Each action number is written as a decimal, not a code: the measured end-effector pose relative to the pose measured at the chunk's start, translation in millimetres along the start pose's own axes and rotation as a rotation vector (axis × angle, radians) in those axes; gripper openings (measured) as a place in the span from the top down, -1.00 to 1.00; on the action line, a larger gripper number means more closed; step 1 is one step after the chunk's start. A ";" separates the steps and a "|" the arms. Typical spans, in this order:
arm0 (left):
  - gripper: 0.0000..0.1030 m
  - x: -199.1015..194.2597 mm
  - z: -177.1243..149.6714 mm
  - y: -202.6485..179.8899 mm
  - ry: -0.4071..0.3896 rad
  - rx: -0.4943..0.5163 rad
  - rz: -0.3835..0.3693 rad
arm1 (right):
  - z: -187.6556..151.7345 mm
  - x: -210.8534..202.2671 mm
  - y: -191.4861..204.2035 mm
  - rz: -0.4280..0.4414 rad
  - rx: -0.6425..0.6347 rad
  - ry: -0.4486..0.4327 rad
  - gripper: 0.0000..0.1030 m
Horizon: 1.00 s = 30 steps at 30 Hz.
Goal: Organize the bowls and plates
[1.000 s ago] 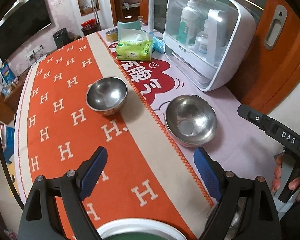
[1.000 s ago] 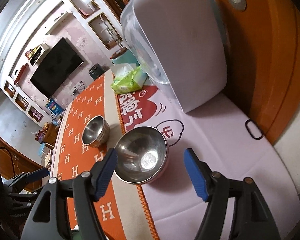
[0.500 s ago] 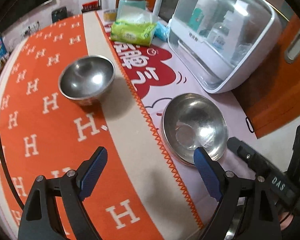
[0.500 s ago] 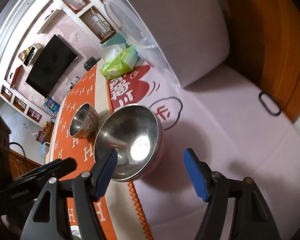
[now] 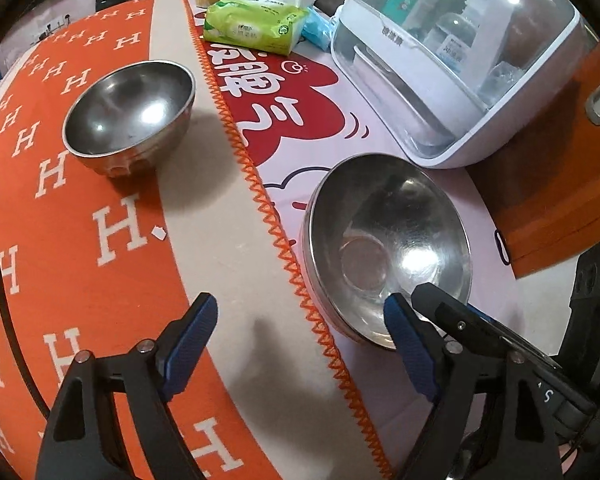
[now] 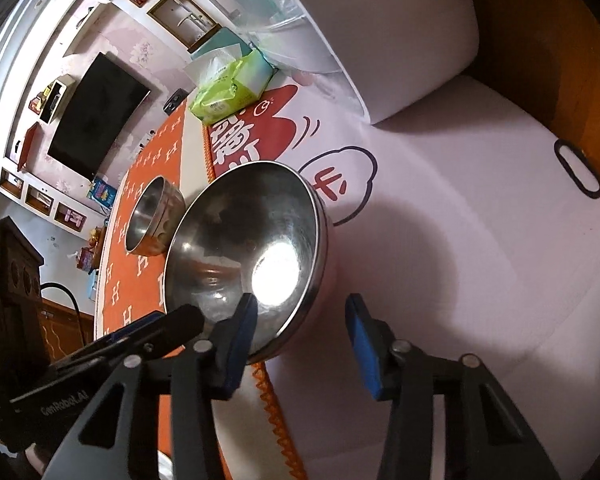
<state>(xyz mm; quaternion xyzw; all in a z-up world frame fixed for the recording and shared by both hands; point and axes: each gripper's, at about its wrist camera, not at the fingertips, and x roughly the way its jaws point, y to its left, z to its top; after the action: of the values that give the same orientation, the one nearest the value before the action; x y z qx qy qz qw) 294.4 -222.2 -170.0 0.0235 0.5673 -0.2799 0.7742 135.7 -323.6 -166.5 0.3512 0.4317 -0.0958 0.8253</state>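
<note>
Your right gripper (image 6: 302,338) has just been closing, and its jaws straddle the near rim of the large steel bowl (image 6: 256,248), one pad inside and one outside, neither yet pressing. That bowl sits on the pale cloth (just right of the orange zigzag trim). Your left gripper (image 5: 296,330) hangs released over the orange H-pattern cloth (image 5: 80,240), nothing between its pads. The small steel bowl (image 5: 130,114) rests far left.
</note>
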 end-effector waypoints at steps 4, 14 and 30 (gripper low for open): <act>-0.34 5.8 0.2 3.4 0.019 -0.024 -0.009 | 0.5 2.0 0.8 0.008 -0.004 0.006 0.27; 0.24 12.1 -5.4 3.3 0.063 -0.066 -0.076 | -0.6 2.6 0.6 -0.010 -0.005 0.021 0.50; 0.65 5.2 -17.6 1.8 0.091 -0.088 -0.073 | -6.0 -2.2 3.7 -0.026 0.008 0.053 0.65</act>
<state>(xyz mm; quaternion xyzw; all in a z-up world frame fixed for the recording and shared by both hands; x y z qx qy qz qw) 281.1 -216.5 -181.4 -0.0184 0.6139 -0.2813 0.7374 132.3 -317.2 -165.3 0.3512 0.4575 -0.0991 0.8109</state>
